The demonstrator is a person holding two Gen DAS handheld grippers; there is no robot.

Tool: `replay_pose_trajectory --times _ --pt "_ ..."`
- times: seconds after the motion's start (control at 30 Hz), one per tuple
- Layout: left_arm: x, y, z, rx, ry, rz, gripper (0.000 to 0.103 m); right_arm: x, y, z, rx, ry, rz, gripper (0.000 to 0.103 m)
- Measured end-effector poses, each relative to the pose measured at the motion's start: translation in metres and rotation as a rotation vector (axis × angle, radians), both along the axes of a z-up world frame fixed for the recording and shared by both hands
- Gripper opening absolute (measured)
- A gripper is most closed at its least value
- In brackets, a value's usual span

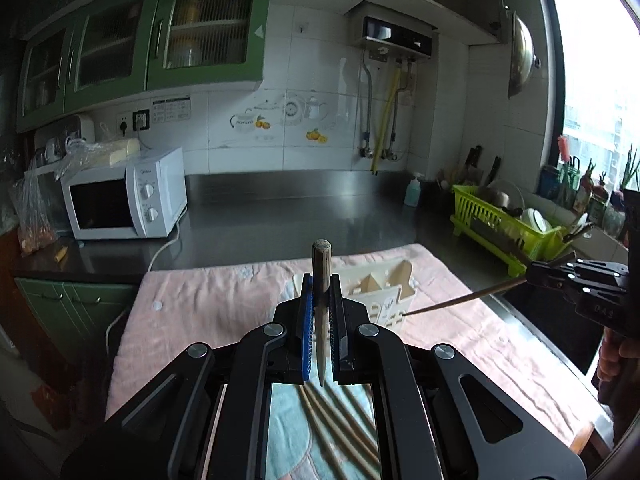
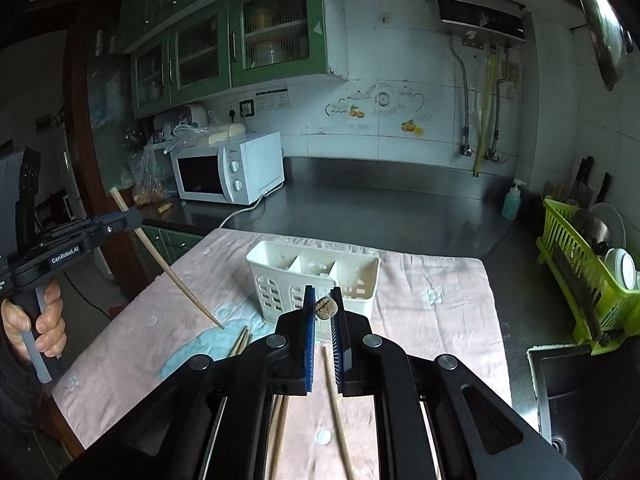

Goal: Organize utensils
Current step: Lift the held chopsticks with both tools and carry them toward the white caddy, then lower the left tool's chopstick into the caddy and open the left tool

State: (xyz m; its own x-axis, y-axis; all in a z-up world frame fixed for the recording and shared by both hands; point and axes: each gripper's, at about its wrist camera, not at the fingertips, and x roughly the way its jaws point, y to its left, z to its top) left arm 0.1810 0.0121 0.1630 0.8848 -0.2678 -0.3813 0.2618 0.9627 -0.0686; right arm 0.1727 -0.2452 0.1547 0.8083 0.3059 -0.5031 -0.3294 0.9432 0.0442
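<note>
With both claws raised over the pink towel (image 2: 420, 280), I've got one chopstick clamped in each. My left claw (image 1: 320, 312) is closed on a chopstick (image 1: 321, 264): in its own view the stick stands near upright between the blue pads, blunt end up, thin tip down. From the right wrist view that same left claw (image 2: 120, 222) sits at the left edge with the stick slanting down to the right, its tip above or on the towel, can't tell which; my left hand (image 2: 36, 320) wraps the handle. My right claw (image 2: 322, 312) is closed on a second chopstick (image 2: 325, 307), seen end-on as a round speckled butt between the pads. In the left wrist view the right claw (image 1: 532, 274) comes in from the right edge and its chopstick (image 1: 464, 298) runs down-left, tip near the front wall of the holder. The cream utensil holder (image 2: 316, 276) stands upright on the towel, well forward of both claws, its divided compartments open at the top. Loose chopsticks (image 2: 336, 408) lie flat on the towel below my claws, several more visible under the left claw. Towel lies on the dark steel bench (image 2: 380, 208); white microwave (image 2: 230, 170) at back left, green dish rack (image 2: 580, 280) at right.
</note>
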Motion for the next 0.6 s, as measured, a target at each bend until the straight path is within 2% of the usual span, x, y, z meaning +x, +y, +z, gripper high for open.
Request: replay_pose_trajectory --times 0.13,0.27,0.6 --pt "0.012 -0.01 0.038 0.001 -0.102 0.008 0.005 0.018 -0.005 0.015 -0.016 -0.021 -0.024 0.007" --pt "0.036 -0.018 0.058 -0.011 -0.148 0.019 0.005 0.038 -0.005 0.02 -0.035 -0.024 -0.039 0.007" --pt "0.105 -0.021 0.045 -0.089 -0.131 0.051 0.006 0.09 0.002 -0.002 -0.071 0.026 -0.052 0.007"
